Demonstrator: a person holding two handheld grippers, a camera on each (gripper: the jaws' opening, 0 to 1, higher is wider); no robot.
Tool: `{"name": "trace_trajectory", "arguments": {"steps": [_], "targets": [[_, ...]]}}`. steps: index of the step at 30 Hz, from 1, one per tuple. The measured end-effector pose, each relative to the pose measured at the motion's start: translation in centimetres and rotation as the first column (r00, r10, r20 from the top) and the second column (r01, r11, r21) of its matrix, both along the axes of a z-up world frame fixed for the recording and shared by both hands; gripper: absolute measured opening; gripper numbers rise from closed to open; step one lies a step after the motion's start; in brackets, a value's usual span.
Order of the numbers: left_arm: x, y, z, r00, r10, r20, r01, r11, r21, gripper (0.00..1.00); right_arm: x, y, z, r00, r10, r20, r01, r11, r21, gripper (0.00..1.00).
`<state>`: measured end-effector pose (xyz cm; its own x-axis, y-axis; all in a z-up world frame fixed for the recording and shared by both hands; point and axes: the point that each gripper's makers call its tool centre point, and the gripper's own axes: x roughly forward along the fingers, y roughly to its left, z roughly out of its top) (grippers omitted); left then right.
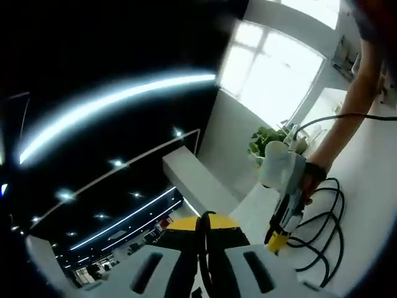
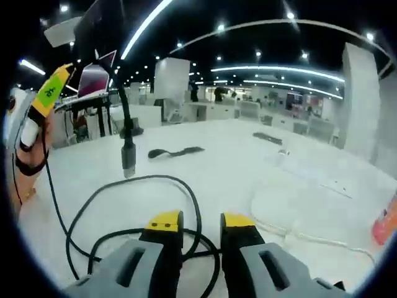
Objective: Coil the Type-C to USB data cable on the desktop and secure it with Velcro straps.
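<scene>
The black data cable (image 2: 93,205) lies in loose loops on the white desktop (image 2: 248,161). My left gripper (image 1: 203,225) is raised and shut on a stretch of the cable, which runs down between its jaws. In the right gripper view the left gripper (image 2: 53,87) shows at the upper left, and the cable's metal plug (image 2: 128,160) dangles from it. My right gripper (image 2: 201,220) hovers low over the loops with its jaws a little apart; a strand passes under the gap. A hand holds this gripper (image 1: 277,241) over the coils (image 1: 325,230). A black Velcro strap (image 2: 177,151) lies flat further back.
A white cable (image 2: 298,234) lies on the desktop to the right, with an orange object (image 2: 388,226) at the edge. A small dark item (image 2: 267,138) rests far back. A laptop (image 2: 93,81) stands on a stand at left. A potted plant (image 1: 265,138) sits by the window.
</scene>
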<state>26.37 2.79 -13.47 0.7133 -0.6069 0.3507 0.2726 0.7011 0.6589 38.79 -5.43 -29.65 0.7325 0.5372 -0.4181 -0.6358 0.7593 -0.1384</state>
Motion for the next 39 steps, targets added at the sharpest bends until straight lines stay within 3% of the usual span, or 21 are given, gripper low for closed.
{"name": "trace_trajectory", "arguments": {"steps": [2,4,7,8,12,15,17,19,21,29,39], "targets": [[-0.2,-0.1,0.1,1.0,-0.002,0.004,0.002,1.0,0.002,0.04,0.2,0.1,-0.3,1.0,-0.016,-0.018,0.016,1.0,0.026,0.2],[-0.2,-0.1,0.1,1.0,-0.005,0.005,0.005,1.0,0.0,0.04,0.1,0.4,-0.3,0.999,-0.01,-0.04,0.012,0.999,0.03,0.07],[-0.2,-0.2,0.0,1.0,-0.007,-0.004,0.007,1.0,-0.001,0.04,-0.3,0.6,0.0,1.0,0.025,-0.018,-0.026,0.999,-0.044,0.03],[-0.1,-0.2,-0.1,1.0,-0.006,-0.007,0.006,1.0,0.002,0.04,-0.5,0.6,0.2,1.0,0.021,-0.011,-0.022,0.999,-0.038,0.03],[-0.1,-0.4,-0.2,1.0,-0.013,-0.012,0.013,1.0,0.006,0.04,-1.7,0.0,3.0,0.993,0.01,0.121,-0.011,1.0,0.009,0.02],[-0.2,-0.9,-0.4,1.0,-0.026,-0.016,0.027,1.0,0.016,0.04,-3.1,-0.8,6.3,0.953,0.023,0.301,-0.007,0.999,-0.053,0.01],[-0.4,-1.3,-0.5,0.999,-0.037,-0.016,0.037,0.999,0.021,0.04,-4.7,-1.0,8.8,0.895,0.059,0.442,-0.007,0.993,-0.119,0.01],[-0.6,-1.8,-0.7,0.999,-0.051,-0.013,0.051,0.998,0.031,0.04,-6.3,-0.9,10.5,0.852,0.075,0.519,-0.017,0.993,-0.116,0.01],[-0.6,-2.2,-1.1,0.999,-0.051,-0.011,0.052,0.997,0.056,0.04,-7.5,-0.7,11.7,0.827,0.077,0.557,-0.035,0.996,-0.086,0.01],[0.9,-1.6,-2.3,1.0,0.02,-0.009,-0.018,0.991,0.136,0.05,-9.9,0.3,12.6,0.785,0.133,0.605,-0.083,0.991,-0.109,0.01],[1.7,-1.3,-3.3,0.992,0.11,0.061,-0.122,0.959,0.255,0.05,-11.2,1.5,12.6,0.76,0.187,0.623,-0.12,0.982,-0.148,0.01]]}}
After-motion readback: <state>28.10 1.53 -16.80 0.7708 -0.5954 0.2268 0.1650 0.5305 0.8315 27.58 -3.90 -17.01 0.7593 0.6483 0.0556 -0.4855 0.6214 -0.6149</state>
